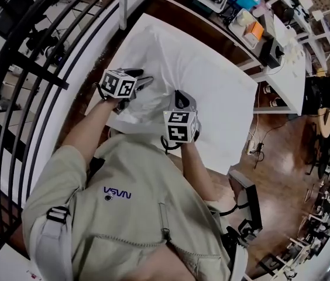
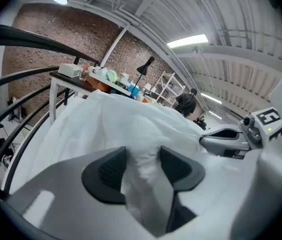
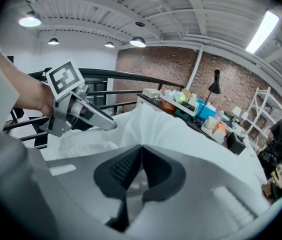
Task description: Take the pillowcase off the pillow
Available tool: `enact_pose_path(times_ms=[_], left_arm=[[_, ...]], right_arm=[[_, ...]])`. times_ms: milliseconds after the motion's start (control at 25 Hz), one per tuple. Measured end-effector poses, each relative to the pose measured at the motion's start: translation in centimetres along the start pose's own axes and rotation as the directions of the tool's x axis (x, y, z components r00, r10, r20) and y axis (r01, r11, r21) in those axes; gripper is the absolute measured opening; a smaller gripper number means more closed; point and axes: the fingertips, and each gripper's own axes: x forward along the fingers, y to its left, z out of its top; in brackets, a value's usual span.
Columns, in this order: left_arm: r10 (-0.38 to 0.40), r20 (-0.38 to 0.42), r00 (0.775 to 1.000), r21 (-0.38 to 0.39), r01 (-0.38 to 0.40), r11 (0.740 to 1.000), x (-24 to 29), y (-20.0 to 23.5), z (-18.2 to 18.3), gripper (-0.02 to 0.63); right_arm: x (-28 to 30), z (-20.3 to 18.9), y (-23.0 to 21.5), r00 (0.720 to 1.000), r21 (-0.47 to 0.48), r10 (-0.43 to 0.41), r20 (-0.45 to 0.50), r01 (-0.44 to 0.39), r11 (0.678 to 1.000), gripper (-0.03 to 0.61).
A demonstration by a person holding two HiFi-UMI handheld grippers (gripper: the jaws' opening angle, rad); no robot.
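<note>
My left gripper [image 2: 142,156] stands half open, a fold of white pillowcase [image 2: 106,119] between its pads. My right gripper [image 3: 141,149] is clamped shut just beside it, at the near edge of the pillow [image 1: 200,78] lying by the black railing [image 1: 36,57].

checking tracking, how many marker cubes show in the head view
2: one on the left gripper over the pillowcase, near left; one on the right gripper just right of it. None seem hidden.
</note>
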Motion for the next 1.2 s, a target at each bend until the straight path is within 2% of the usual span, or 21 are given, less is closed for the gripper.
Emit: enact_pose_path(times_ms=[40, 200, 240, 440, 560, 720, 800, 920, 1040, 1200], left_arm=[[-0.011, 0.003, 1.0, 0.005, 0.011, 1.0, 0.0, -0.3, 0.0, 0.202], [-0.028, 0.012, 1.0, 0.081, 0.027, 0.996, -0.7, -0.8, -0.9, 0.04], [-0.035, 0.025, 0.999, 0.086, 0.033, 0.996, -1.3, -0.9, -1.0, 0.022], [-0.038, 0.107, 0.994, 0.072, 0.03, 0.997, -4.3, -2.0, -1.3, 0.013], [-0.006, 0.128, 0.992, 0.111, -0.008, 0.994, -4.7, -2.7, -2.1, 0.012], [-0.004, 0.107, 0.994, 0.222, -0.02, 0.975, -5.1, -5.1, -3.2, 0.011], [-0.016, 0.109, 0.994, 0.231, -0.01, 0.973, -5.2, -6.1, -3.5, 0.011], [-0.036, 0.118, 0.992, 0.22, 0.009, 0.976, -5.0, -6.9, -4.1, 0.011], [-0.034, 0.113, 0.993, 0.247, 0.005, 0.969, -4.6, -6.9, -5.3, 0.011], [-0.033, 0.092, 0.995, 0.291, 0.005, 0.957, -4.6, -7.7, -5.8, 0.011]], right_arm=[[-0.1, -0.6, -0.7, 1.0, 0.023, -0.016, -0.014, 0.016, 1.0, 0.007], [-0.6, -1.8, -1.8, 0.998, 0.095, -0.055, -0.034, 0.058, 0.994, 0.006], [-0.7, -1.9, -1.8, 0.997, 0.103, -0.061, -0.038, 0.065, 0.993, 0.007], [-1.3, -3.1, -2.4, 0.994, 0.14, -0.086, -0.071, 0.095, 0.986, 0.007], [-1.7, -3.7, -2.1, 0.991, 0.137, -0.079, -0.106, 0.093, 0.986, 0.008], [-1.8, -3.8, 0.2, 0.984, 0.059, 0.037, -0.176, -0.027, 0.998, 0.008], [-2.4, -2.9, 0.6, 0.981, 0.032, 0.089, -0.174, -0.084, 0.996, 0.021], [-3.5, 1.0, 0.8, 0.988, -0.006, 0.131, -0.083, -0.132, 0.991, 0.056], [-2.7, 5.9, 1.3, 0.989, -0.07, 0.145, 0.021, -0.143, 0.987, 0.06], [0.9, 10.3, 3.2, 0.985, -0.191, 0.169, 0.043, -0.158, 0.969, 0.103]])
